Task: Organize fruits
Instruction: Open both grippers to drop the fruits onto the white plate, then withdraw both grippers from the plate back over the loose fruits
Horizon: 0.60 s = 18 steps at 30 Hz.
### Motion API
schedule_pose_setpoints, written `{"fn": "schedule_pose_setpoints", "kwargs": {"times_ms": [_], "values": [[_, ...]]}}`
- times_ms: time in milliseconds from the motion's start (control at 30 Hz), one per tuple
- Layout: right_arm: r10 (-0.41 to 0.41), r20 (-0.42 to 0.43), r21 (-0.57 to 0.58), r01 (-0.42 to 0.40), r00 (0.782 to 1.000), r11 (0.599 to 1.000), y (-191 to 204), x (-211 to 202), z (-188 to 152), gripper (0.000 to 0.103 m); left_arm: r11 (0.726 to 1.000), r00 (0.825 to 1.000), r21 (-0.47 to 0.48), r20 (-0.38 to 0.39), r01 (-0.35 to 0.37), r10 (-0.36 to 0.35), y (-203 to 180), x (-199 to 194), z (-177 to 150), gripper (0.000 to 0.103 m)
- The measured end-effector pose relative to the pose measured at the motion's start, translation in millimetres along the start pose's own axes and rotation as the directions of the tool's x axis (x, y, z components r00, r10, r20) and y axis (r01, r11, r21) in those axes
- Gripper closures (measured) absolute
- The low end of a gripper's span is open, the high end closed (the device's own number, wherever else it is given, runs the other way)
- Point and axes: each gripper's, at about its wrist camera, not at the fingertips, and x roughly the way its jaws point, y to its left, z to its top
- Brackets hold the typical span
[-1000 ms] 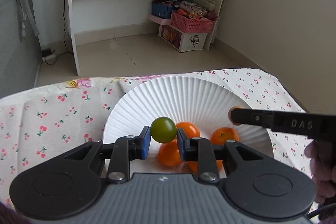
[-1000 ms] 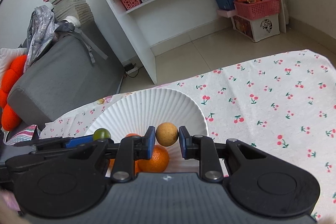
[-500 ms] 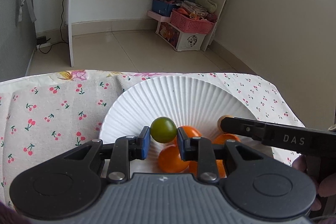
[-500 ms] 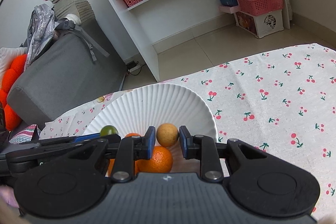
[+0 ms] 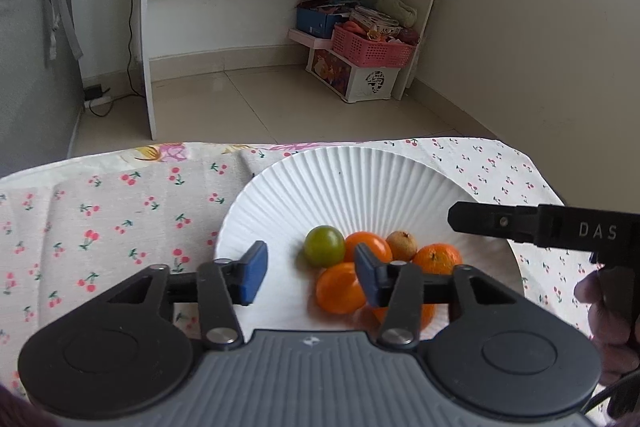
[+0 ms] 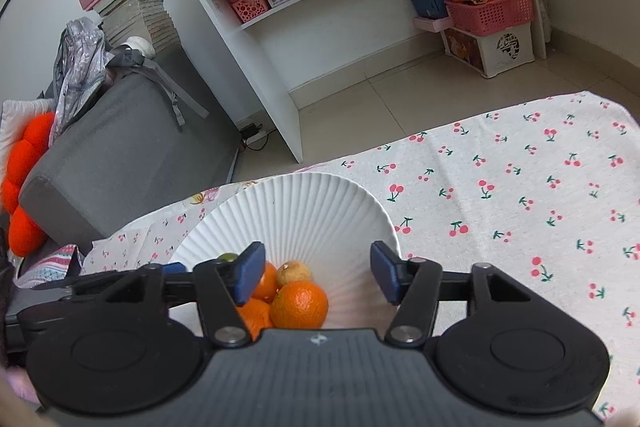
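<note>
While the left gripper (image 5: 306, 277) is opening above the white plate (image 5: 280, 195), its pads grip nothing; the green fruit (image 5: 324, 245) lies free at the pile's ten o'clock edge, so lifting straight away should spare the oranges (image 5: 340, 287). It points steeply down.

In the right wrist view, the right gripper (image 6: 318, 277) is also opening, empty, tilted down over the brownish fruit (image 6: 294, 271), which rests at the pile's twelve o'clock.
</note>
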Motion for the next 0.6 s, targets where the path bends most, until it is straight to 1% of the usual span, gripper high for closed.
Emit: {"fn": "schedule_pose_setpoints", "kwargs": {"times_ms": [100,233,300,400,467,533,600], "values": [[-0.019,-0.005,-0.028,0.019,1.0,0.999,5.2,-6.5,-0.8,0.036,1.0,1.0,0.007,0.001,-0.01,0.01,-1.0,-11.1,-4.3,0.061],[-0.037,-0.016,-0.069,0.036,0.999,0.997,12.0,-15.9,-4.3,0.027,0.999,1.0,0.016,0.0,-0.029,0.029,-2.9,-26.3,-12.0,0.051],[-0.055,-0.026,-0.097,0.052,0.998,0.994,15.9,-20.7,-7.3,0.025,0.999,0.999,0.022,0.002,-0.036,0.036,-3.9,-35.4,-16.3,0.047],[-0.07,-0.029,-0.118,0.066,0.997,0.991,19.4,-29.8,-11.2,0.02,0.999,0.999,0.026,0.005,-0.045,0.045,-5.9,-48.0,-22.2,0.036],[-0.082,-0.03,-0.121,0.078,0.996,0.99,20.9,-35.4,-13.1,0.016,0.999,0.999,0.024,0.003,-0.045,0.045,-7.9,-55.1,-26.3,0.034],[-0.094,-0.031,-0.129,0.089,0.995,0.988,22.9,-40.6,-14.9,0.013,0.999,0.999,0.024,-0.002,-0.047,0.048,-8.9,-62.8,-31.8,0.028],[-0.105,-0.032,-0.142,0.099,0.994,0.985,26.1,-45.6,-18.3,0.011,0.998,0.999,0.027,-0.004,-0.053,0.053,-11.1,-70.5,-38.1,0.026]]}}
